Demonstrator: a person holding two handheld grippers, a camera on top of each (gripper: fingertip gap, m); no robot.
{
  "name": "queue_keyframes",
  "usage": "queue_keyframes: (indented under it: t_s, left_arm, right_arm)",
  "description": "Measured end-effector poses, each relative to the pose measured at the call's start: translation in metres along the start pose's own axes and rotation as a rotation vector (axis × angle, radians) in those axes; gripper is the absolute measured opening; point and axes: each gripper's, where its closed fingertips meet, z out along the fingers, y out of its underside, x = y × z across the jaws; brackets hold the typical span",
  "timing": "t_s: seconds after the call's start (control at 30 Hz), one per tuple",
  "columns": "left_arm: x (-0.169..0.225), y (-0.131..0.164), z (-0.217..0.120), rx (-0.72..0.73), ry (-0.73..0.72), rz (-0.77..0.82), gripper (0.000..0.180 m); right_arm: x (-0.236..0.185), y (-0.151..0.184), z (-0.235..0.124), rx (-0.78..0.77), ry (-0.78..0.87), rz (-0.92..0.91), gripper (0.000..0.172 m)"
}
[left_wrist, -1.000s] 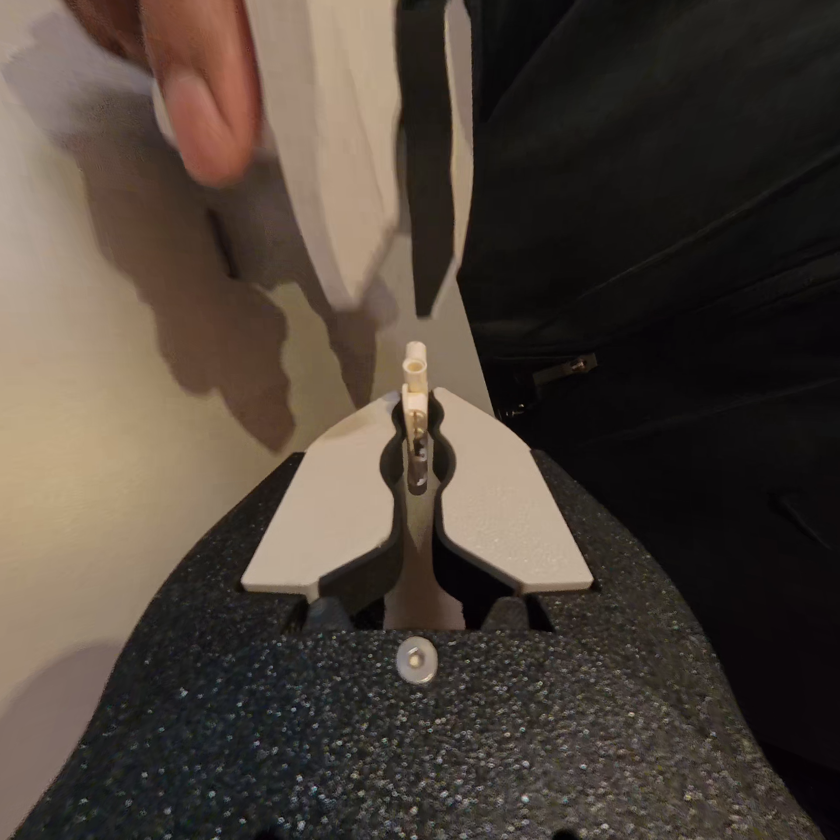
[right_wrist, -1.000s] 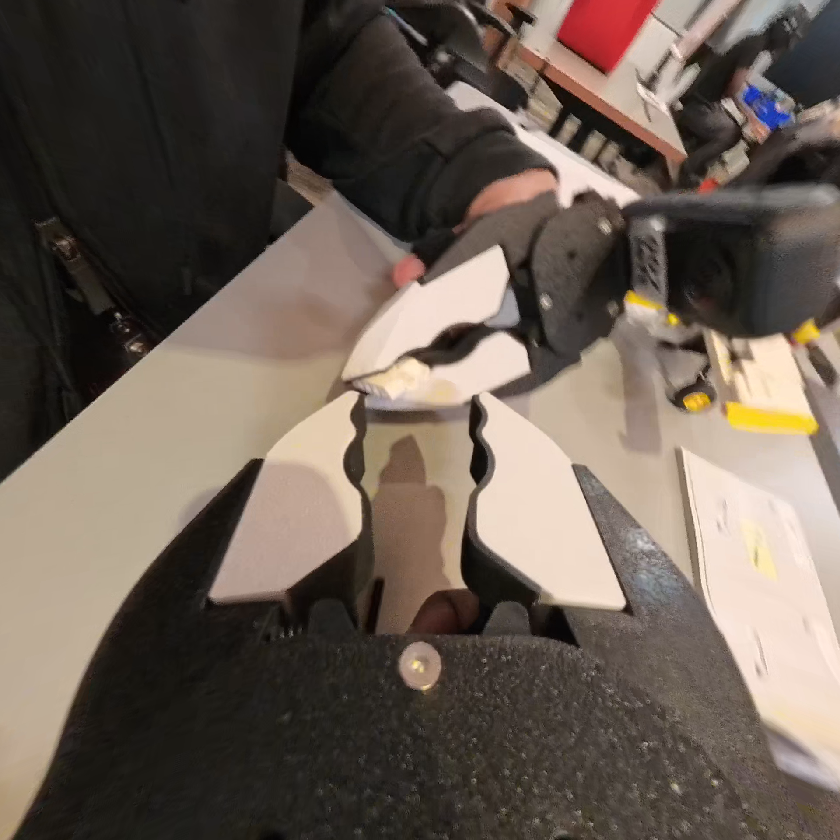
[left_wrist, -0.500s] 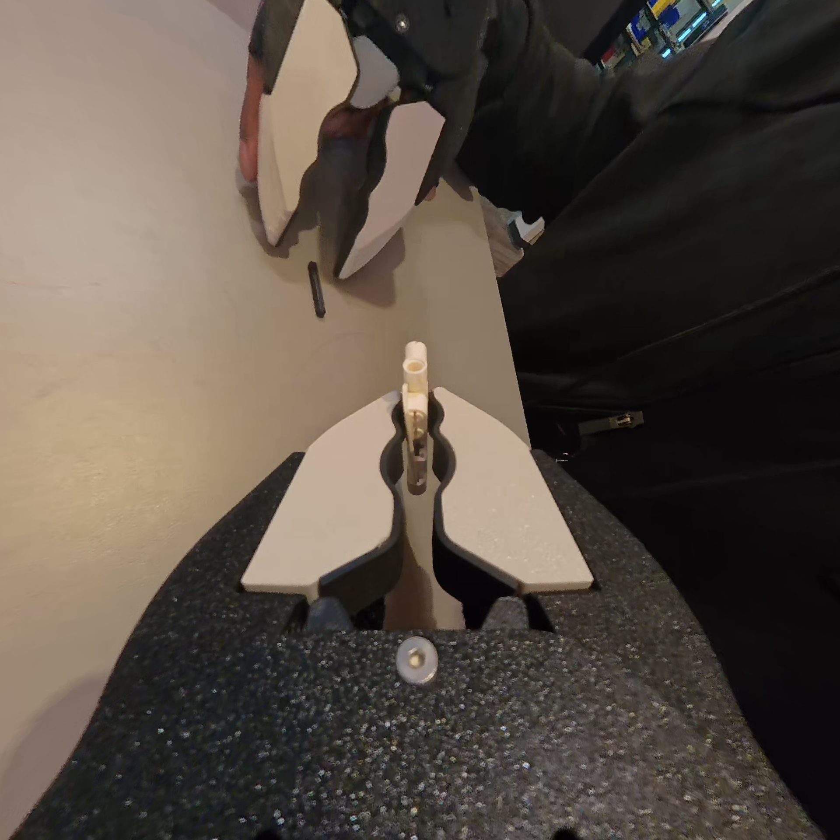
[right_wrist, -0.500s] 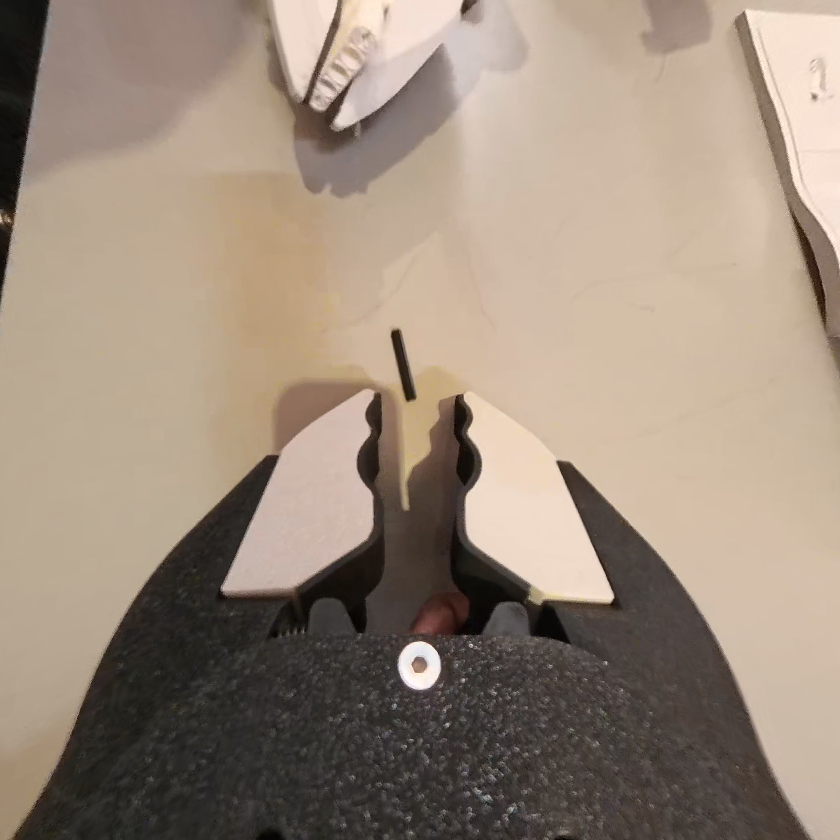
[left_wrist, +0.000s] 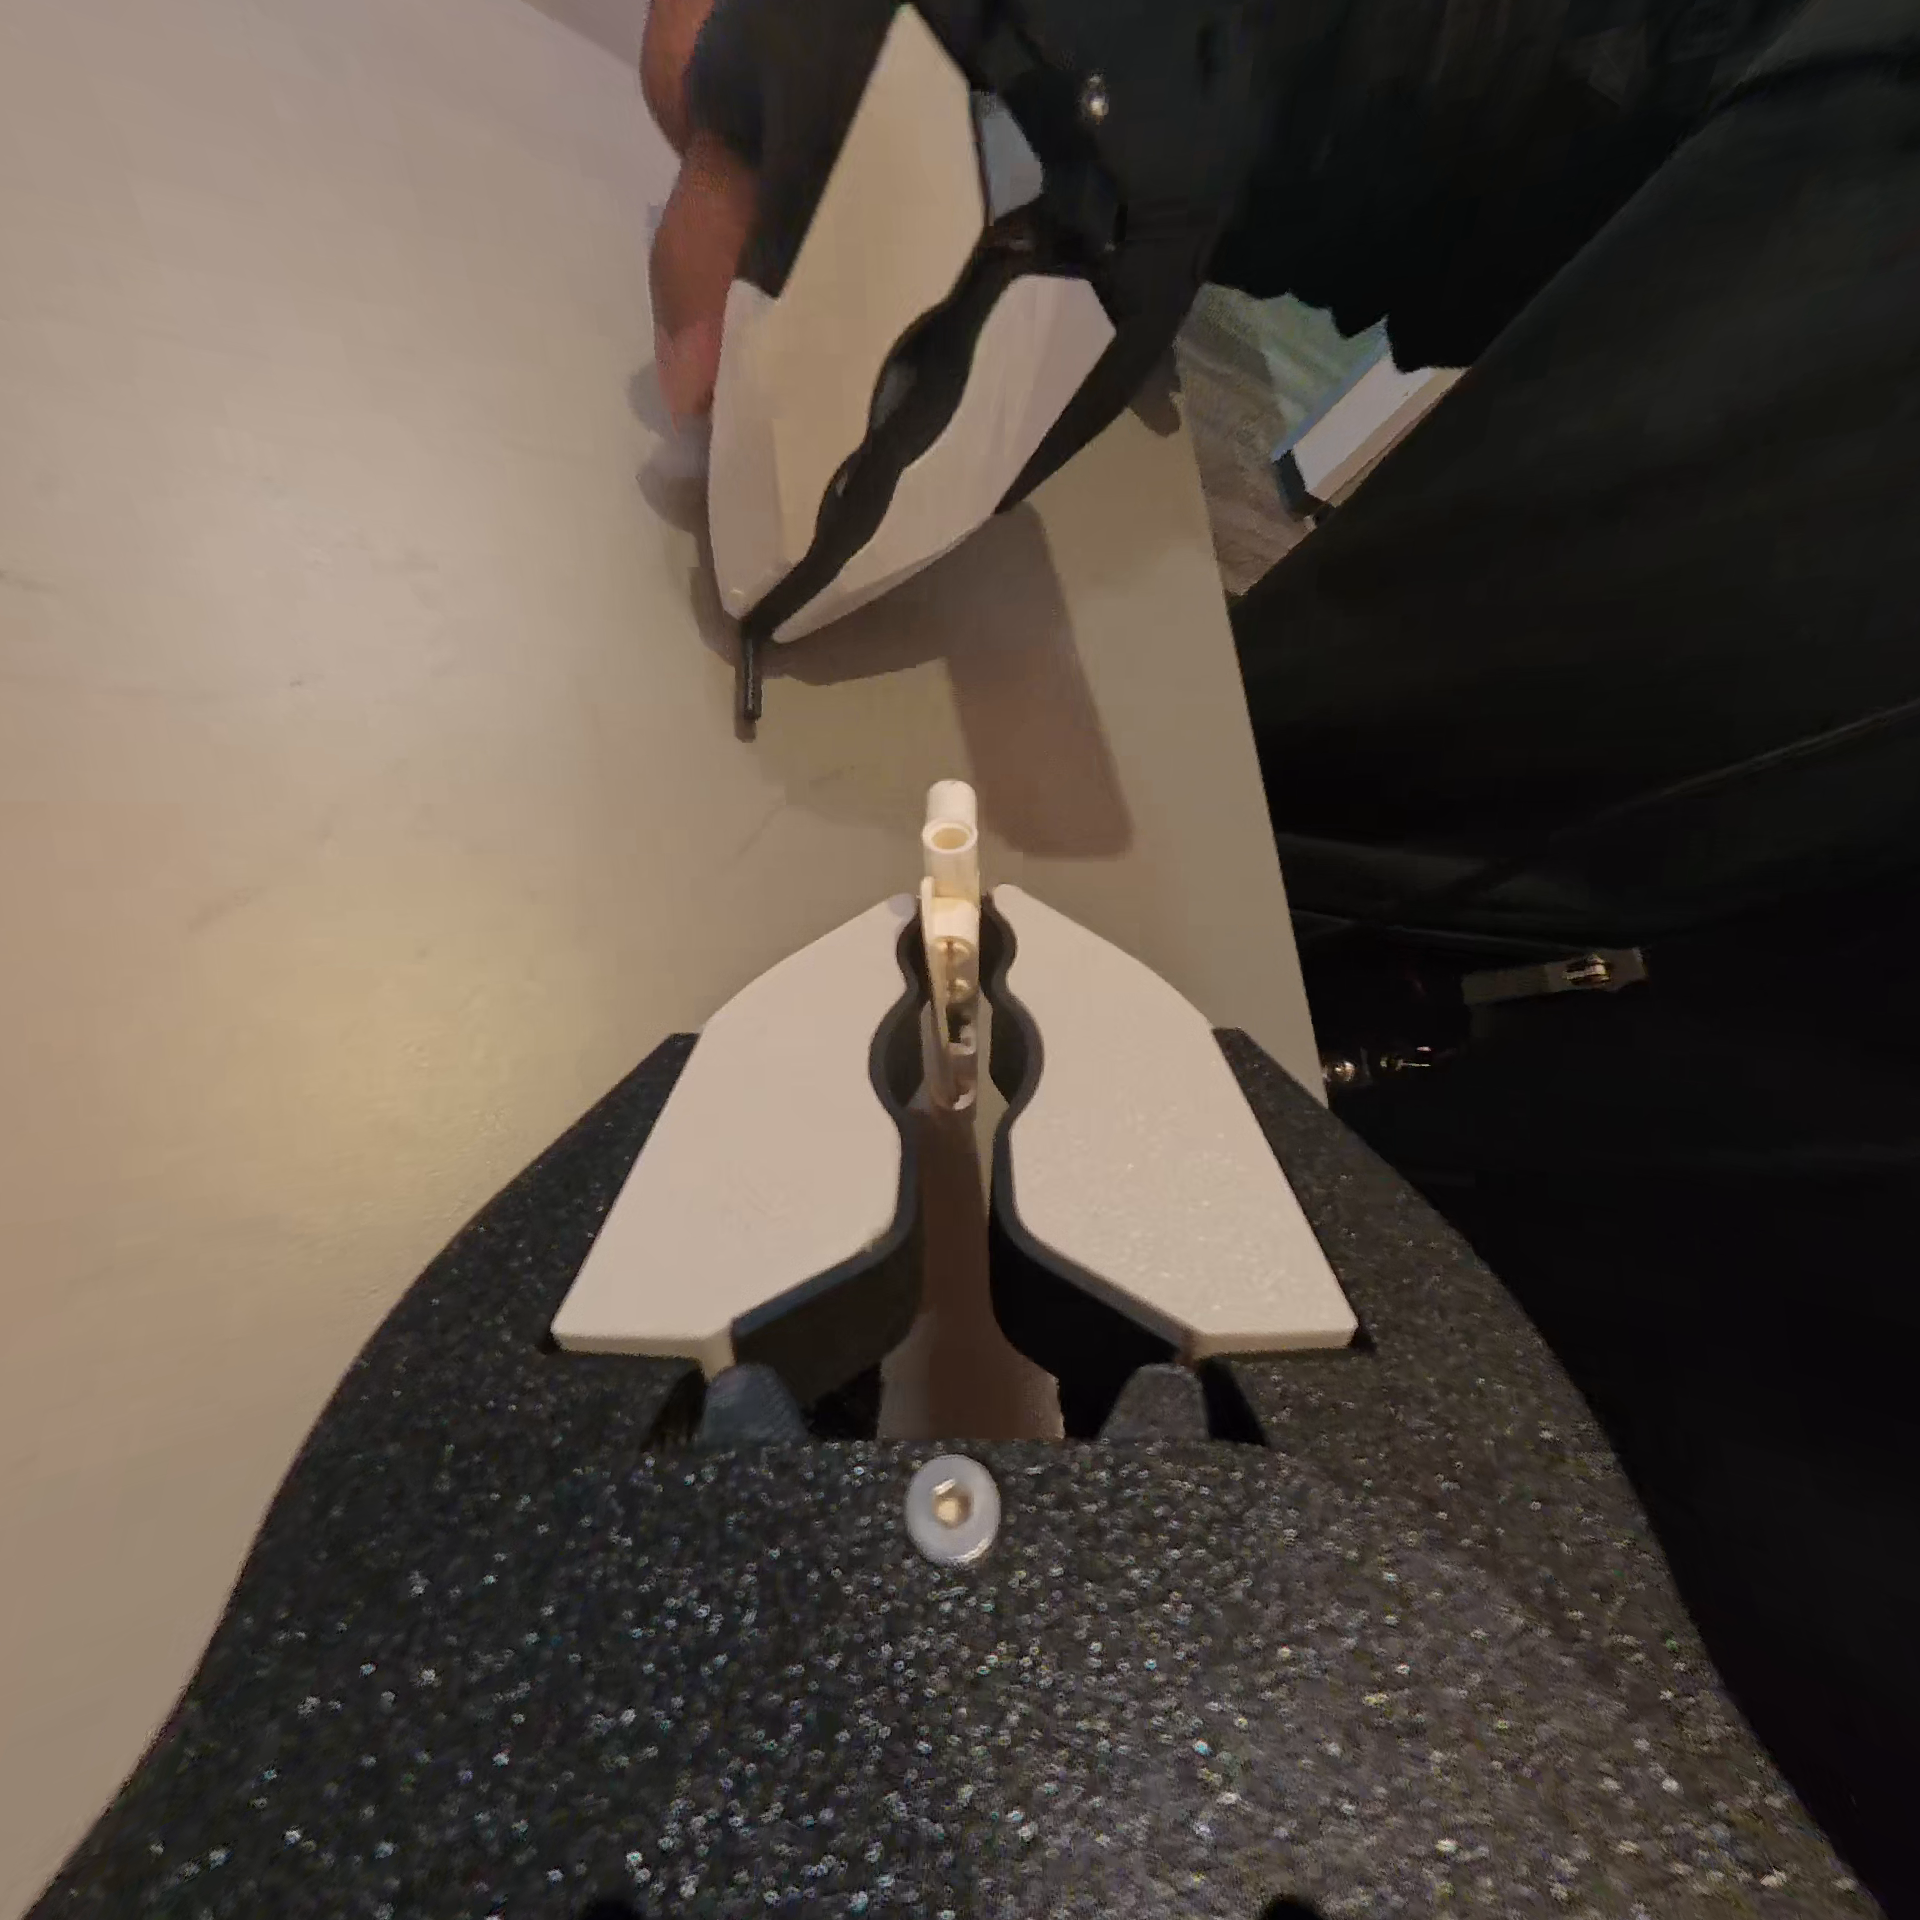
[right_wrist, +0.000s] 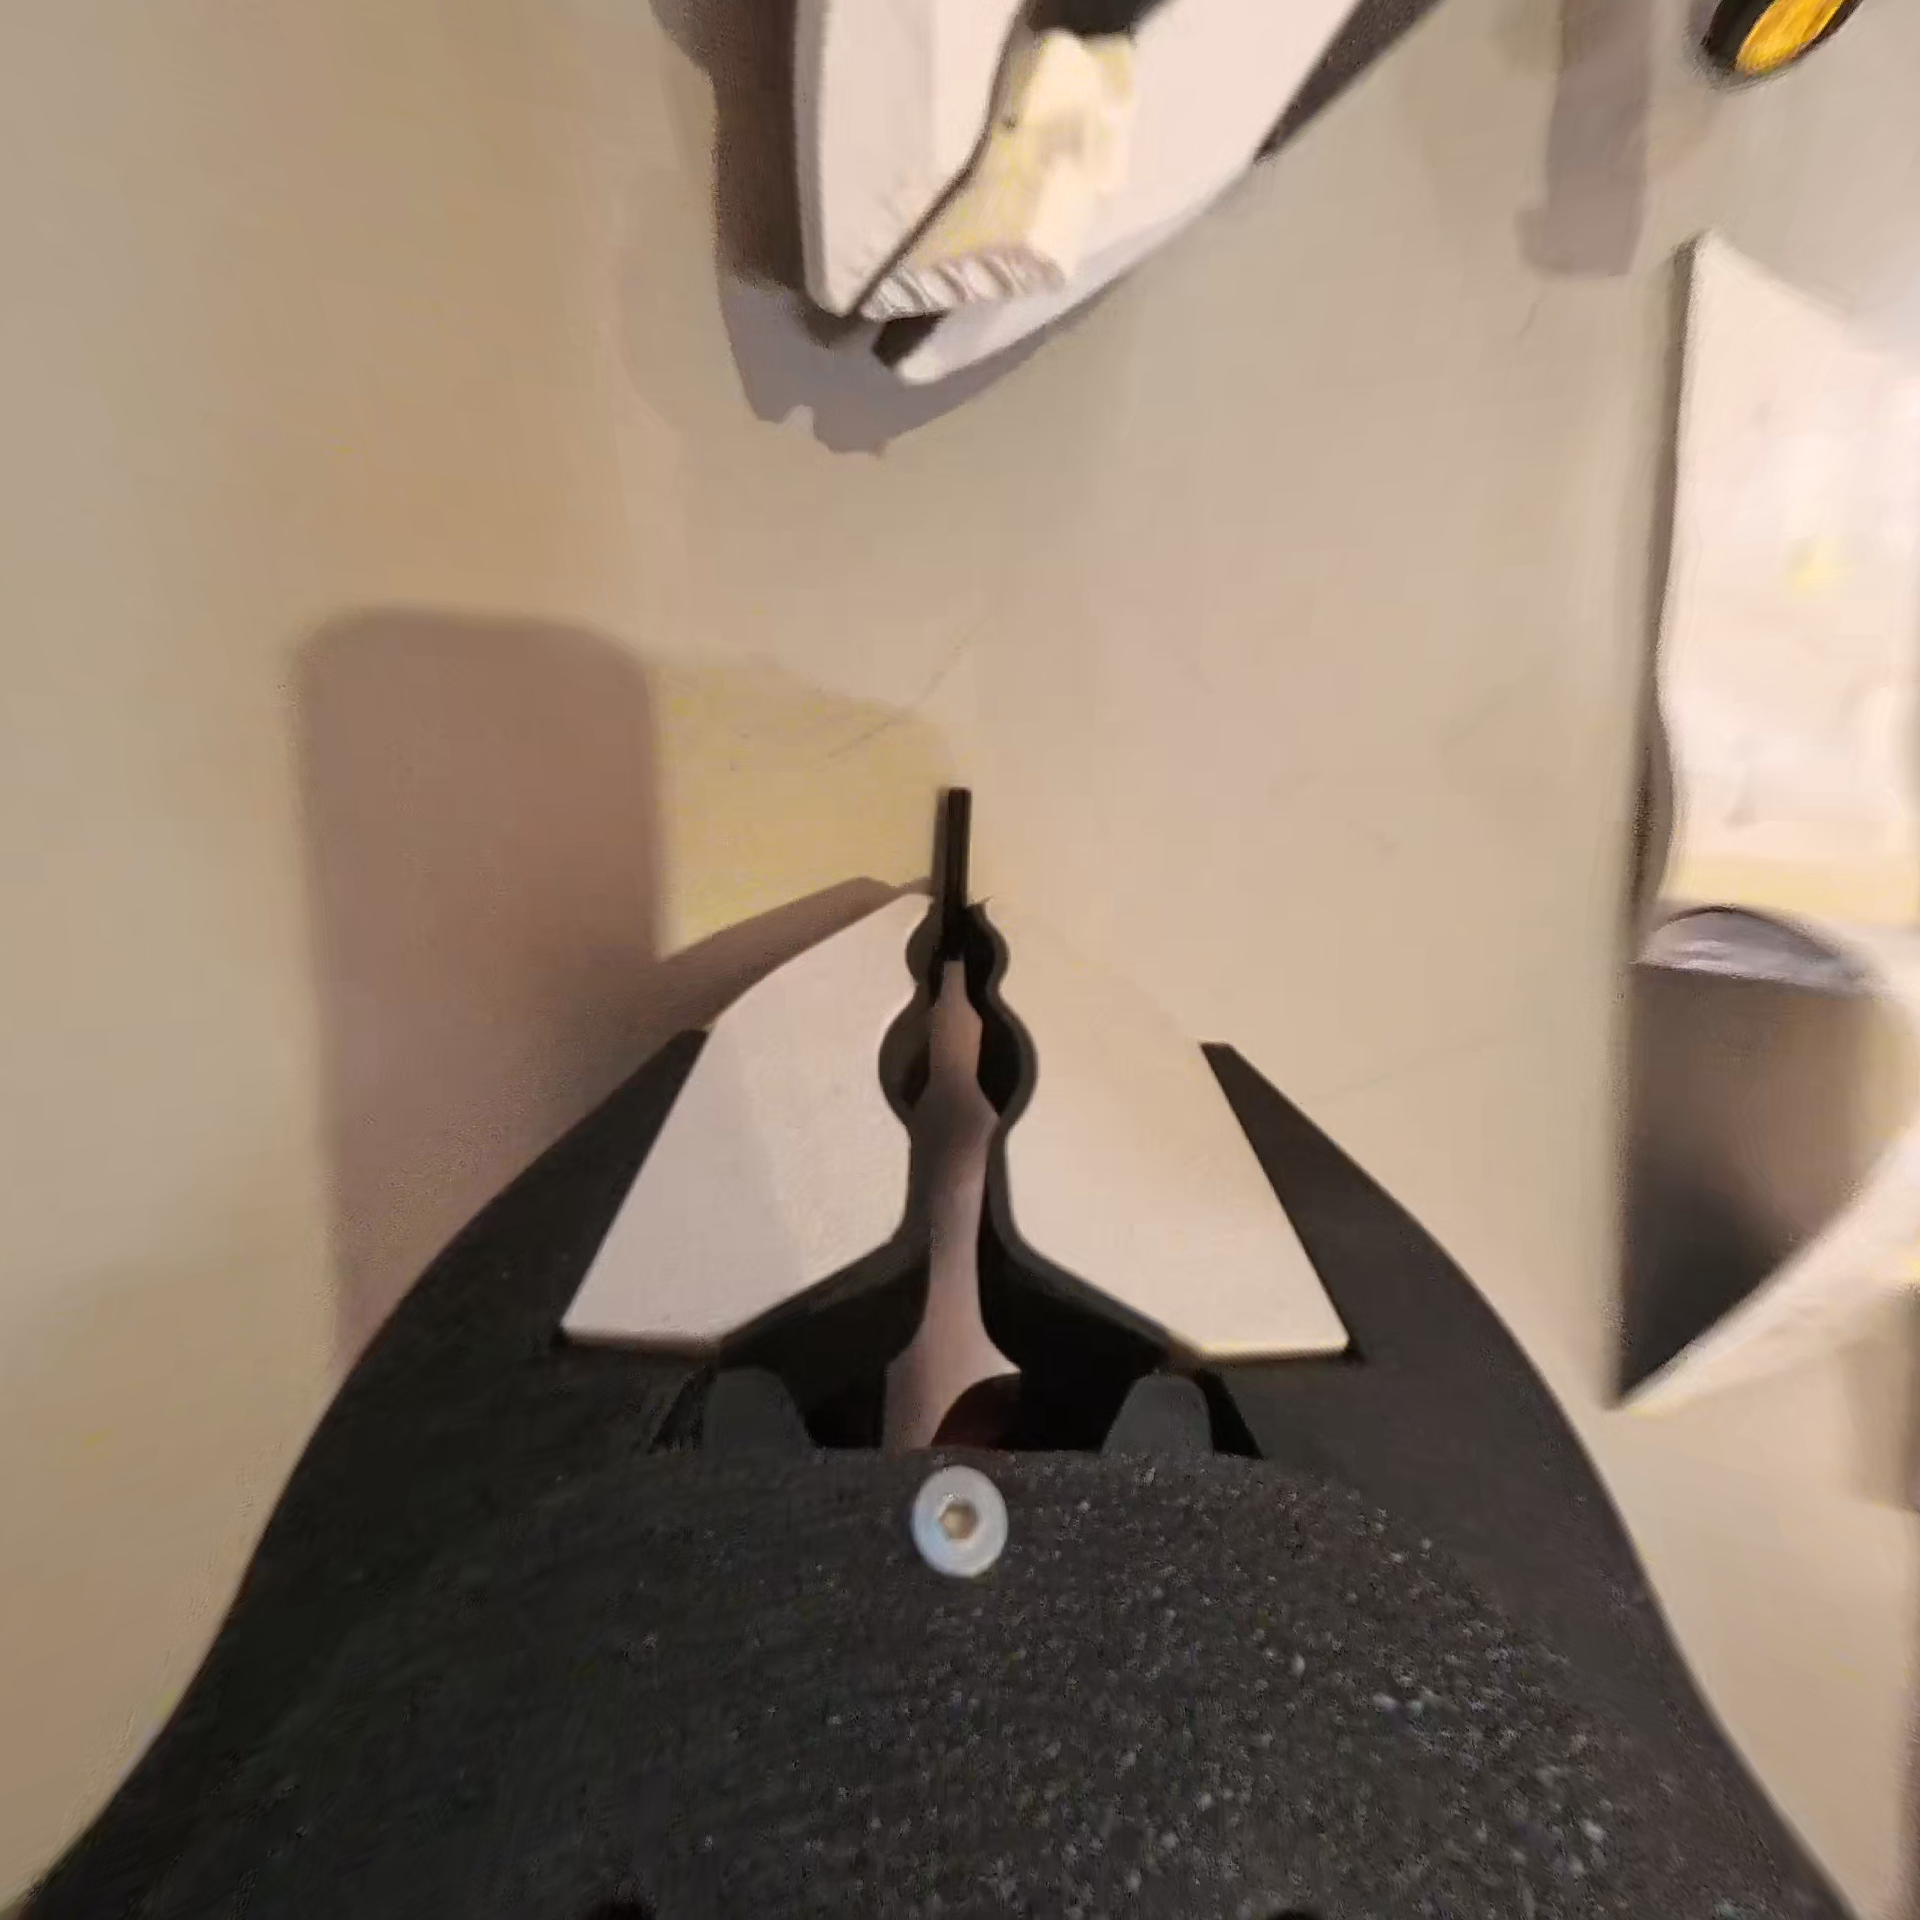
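My left gripper (left_wrist: 954, 914) is shut on a small cream plastic part (left_wrist: 951, 862) with a round tube end that sticks out past the fingertips. It hovers over the pale table (left_wrist: 312, 727). My right gripper (right_wrist: 954, 914) is shut on a thin black pin (right_wrist: 954, 862), its tips down at the table. The pin points forward out of the fingertips. In the left wrist view the right gripper (left_wrist: 758, 623) shows at the top, tips on the table, with the pin (left_wrist: 746, 686) at its tips. In the right wrist view the left gripper (right_wrist: 883, 322) shows at the top with the cream part (right_wrist: 1070, 135) in it.
A person in dark clothing (left_wrist: 1558, 727) stands along the table's right edge. A hand (left_wrist: 696, 260) holds the right gripper. A white sheet of paper (right_wrist: 1808, 623) and a dark grey box (right_wrist: 1745, 1143) lie at the right in the right wrist view. The gap from one gripper's tips to the other's is roughly 8 cm.
My right gripper came down over the black pin on the table and closed on it. My left gripper kept its hold on the cream part.
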Motion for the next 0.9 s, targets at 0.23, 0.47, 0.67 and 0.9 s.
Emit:
queue_keyframes:
  t_s: [0.23,0.47,0.67,0.9]
  left_arm:
    - [-0.004,0.002,0.005,-0.046,-0.088,0.037,0.008]
    - [-0.011,0.003,0.003,-0.068,-0.15,0.04,0.008]
    - [-0.011,0.003,0.002,-0.079,-0.173,0.052,0.008]
    - [-0.011,0.002,0.0,-0.084,-0.19,0.066,0.008]
  right_arm:
    - [0.03,-0.052,-0.022,0.048,0.346,-0.565,0.003]
    - [0.031,-0.082,-0.03,-0.019,0.426,-1.017,0.003]
    - [0.03,-0.084,-0.025,-0.093,0.404,-1.165,0.003]
    - [0.026,-0.085,-0.022,-0.13,0.37,-1.259,0.003]
